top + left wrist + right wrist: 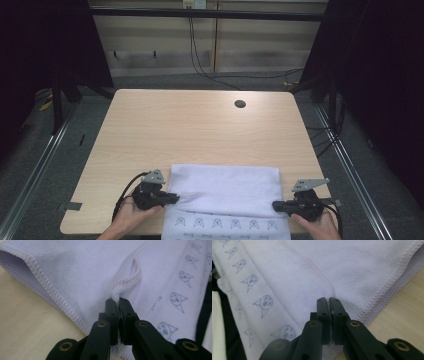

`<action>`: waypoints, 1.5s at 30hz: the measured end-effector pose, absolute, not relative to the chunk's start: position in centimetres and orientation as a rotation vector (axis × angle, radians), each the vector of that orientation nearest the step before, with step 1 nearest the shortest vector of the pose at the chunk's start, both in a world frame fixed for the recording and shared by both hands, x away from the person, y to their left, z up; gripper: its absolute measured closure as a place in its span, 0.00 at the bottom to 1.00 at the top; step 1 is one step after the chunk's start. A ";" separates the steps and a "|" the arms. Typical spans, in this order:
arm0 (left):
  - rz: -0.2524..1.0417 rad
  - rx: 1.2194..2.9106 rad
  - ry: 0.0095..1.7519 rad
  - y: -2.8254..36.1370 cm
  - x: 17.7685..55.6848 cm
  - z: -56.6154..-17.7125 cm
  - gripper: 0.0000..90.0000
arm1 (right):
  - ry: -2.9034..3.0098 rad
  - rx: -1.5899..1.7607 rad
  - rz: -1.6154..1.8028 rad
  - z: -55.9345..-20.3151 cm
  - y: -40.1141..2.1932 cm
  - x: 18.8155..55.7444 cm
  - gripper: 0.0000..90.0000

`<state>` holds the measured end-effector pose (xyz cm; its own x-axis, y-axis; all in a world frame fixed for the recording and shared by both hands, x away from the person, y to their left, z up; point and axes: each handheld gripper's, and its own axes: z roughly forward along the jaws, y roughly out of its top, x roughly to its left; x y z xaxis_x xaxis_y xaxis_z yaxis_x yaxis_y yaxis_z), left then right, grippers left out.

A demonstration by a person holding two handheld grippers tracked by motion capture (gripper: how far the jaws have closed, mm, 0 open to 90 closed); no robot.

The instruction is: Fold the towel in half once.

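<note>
In the high view, a pale lilac towel (225, 192) is seen lying folded at the near edge of the wooden table (190, 125), its printed border hanging over the front. The left gripper (175, 198) is held at the towel's left edge and the right gripper (275, 205) at its right edge, each carried in a hand entering from below. In the left gripper view, the left gripper (117, 301) is shown with its jaws pressed together on a stitched hem of the towel (80, 272), the fabric puckered upward at the tips; a row of small cat-face prints is seen to the right. In the right gripper view, the right gripper (329, 300) is likewise clamped on the towel (352, 267), a thin layer of cloth pinched between the pads just below a stitched seam, with bare table (399, 315) beside it.
</note>
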<state>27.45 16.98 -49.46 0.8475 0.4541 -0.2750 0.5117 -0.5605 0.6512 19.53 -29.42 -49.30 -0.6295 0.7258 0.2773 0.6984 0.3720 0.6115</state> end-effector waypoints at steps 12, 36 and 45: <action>0.025 2.218 0.798 17.3 34.4 -49.7 0.97 | 2.537 1.316 1.009 -49.0 -27.6 26.1 0.97; 0.223 2.148 0.985 17.1 45.9 -50.1 0.97 | 2.333 1.449 0.811 -49.1 -24.8 40.7 0.97; 0.248 2.090 1.074 17.0 47.7 -50.3 0.98 | 2.181 1.465 0.716 -49.4 -22.7 42.5 0.97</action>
<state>47.66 17.04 -50.28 0.6273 0.7621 -0.1601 0.6145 -0.3582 0.7029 42.51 -22.70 -49.44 -0.3600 0.9313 -0.0547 0.7178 0.3140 0.6214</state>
